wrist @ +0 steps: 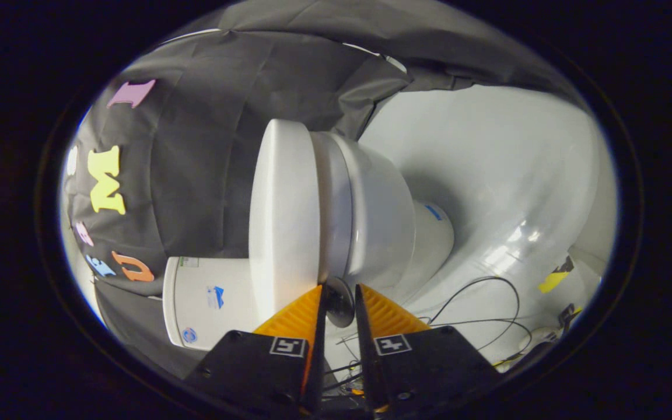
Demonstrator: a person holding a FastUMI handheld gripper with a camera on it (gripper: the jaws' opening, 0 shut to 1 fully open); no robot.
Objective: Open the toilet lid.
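The view is rolled on its side, so the white toilet lies sideways ahead of me. Its lid is down flat against the seat, with the bowl behind the seat and the tank at the lid's hinge end. My gripper is at the front rim, right where lid and seat meet. A small round metal knob on that rim fills the narrow gap between the two orange fingers, and both appear to press on it.
Black cloth hangs behind the lid and tank. A glossy white floor spreads beyond the bowl, with thin black cables looping on it and a yellow and black tape mark farther off.
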